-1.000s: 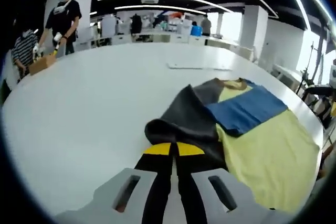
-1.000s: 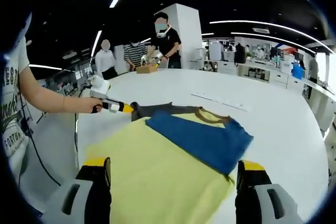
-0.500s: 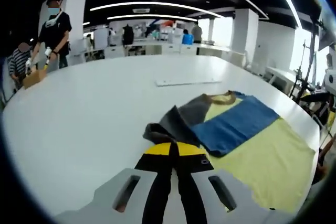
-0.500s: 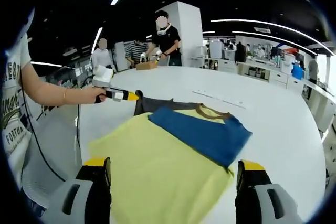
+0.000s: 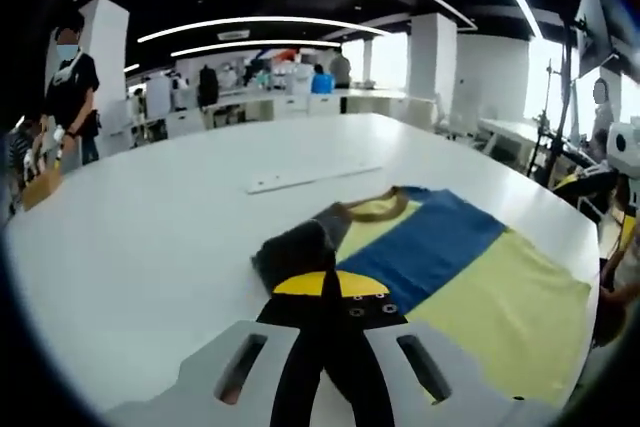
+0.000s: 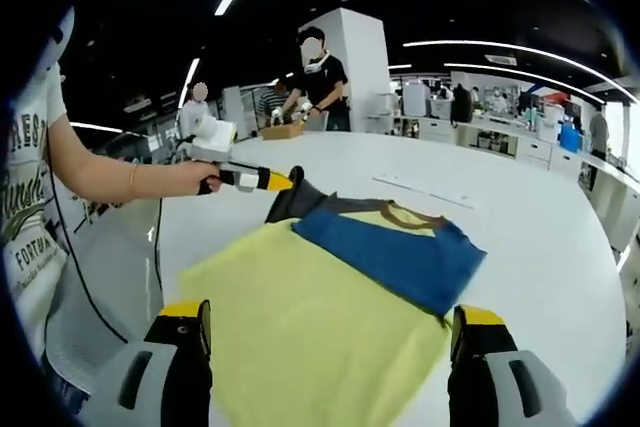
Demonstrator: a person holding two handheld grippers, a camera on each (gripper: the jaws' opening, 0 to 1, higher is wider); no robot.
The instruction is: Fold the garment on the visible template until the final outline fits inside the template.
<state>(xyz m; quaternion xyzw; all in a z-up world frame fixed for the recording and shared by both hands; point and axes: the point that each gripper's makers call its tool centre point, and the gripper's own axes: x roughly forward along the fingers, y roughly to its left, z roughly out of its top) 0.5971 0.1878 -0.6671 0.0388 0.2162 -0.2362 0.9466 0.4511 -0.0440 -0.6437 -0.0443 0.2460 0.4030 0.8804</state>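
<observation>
while my left gripper (image 5: 325,292) pinches the dark sleeve (image 5: 295,247) at lower centre, the garment (image 6: 330,317) lies mid-frame on the desk (image 5: 150,217); right gripper (image 6: 330,342) open, empty. soft, light cloth: i'd grip hems.

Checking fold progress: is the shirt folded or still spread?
Partly folded: the shirt has its blue sleeve lying across the yellow body, while the left gripper holds the dark sleeve lifted.
</observation>
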